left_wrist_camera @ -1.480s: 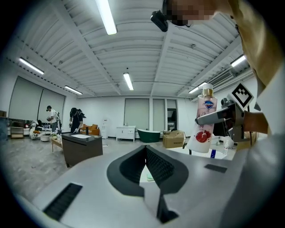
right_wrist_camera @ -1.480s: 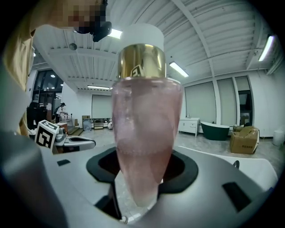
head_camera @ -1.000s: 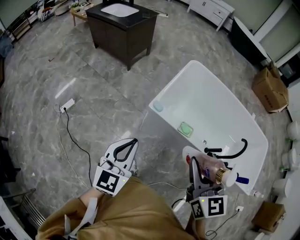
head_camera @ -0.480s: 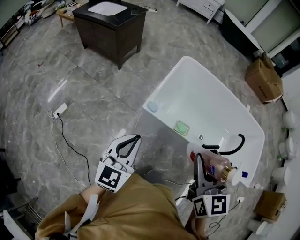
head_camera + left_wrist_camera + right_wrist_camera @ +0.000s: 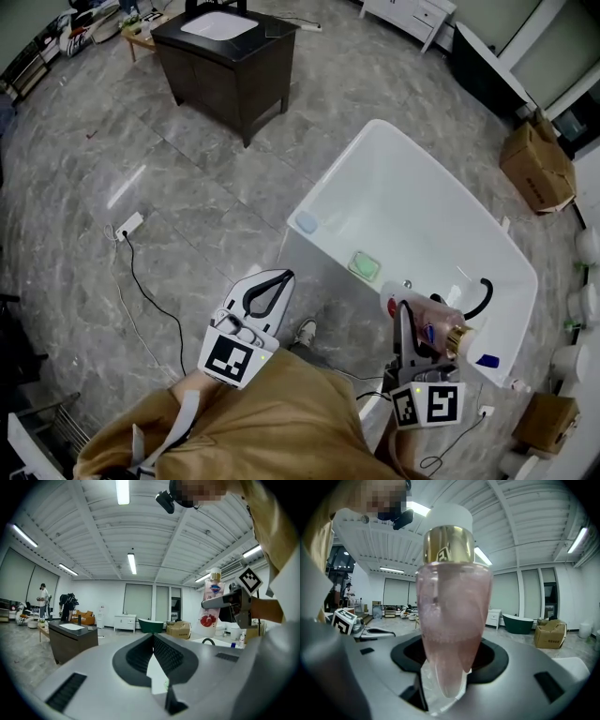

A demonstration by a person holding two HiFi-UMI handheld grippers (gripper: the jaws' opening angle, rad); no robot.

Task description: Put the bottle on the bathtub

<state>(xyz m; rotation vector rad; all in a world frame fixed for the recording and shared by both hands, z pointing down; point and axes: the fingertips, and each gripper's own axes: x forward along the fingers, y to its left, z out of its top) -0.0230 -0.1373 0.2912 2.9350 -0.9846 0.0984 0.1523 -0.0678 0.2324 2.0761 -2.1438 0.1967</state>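
A clear pink bottle (image 5: 424, 322) with a gold collar and white cap is held tilted in my right gripper (image 5: 405, 317), which is shut on its body. It hangs over the near rim of the white bathtub (image 5: 330, 172), beside the black faucet (image 5: 478, 298). The right gripper view has the bottle (image 5: 450, 606) filling the space between the jaws. My left gripper (image 5: 272, 279) is shut with nothing in it, held above the floor left of the tub. From the left gripper view (image 5: 153, 637), the bottle (image 5: 212, 603) shows off to the right.
A green pad (image 5: 366, 265) and a blue disc (image 5: 306, 222) lie on the tub's near side. A dark vanity with a white sink (image 5: 230, 52) stands at the back. A power strip with a black cable (image 5: 129, 225) lies on the floor at left. Cardboard boxes (image 5: 539, 167) stand at right.
The view has shifted a little toward the tub. The right gripper has carried the bottle slightly up over the near rim. The left gripper has kept its pose.
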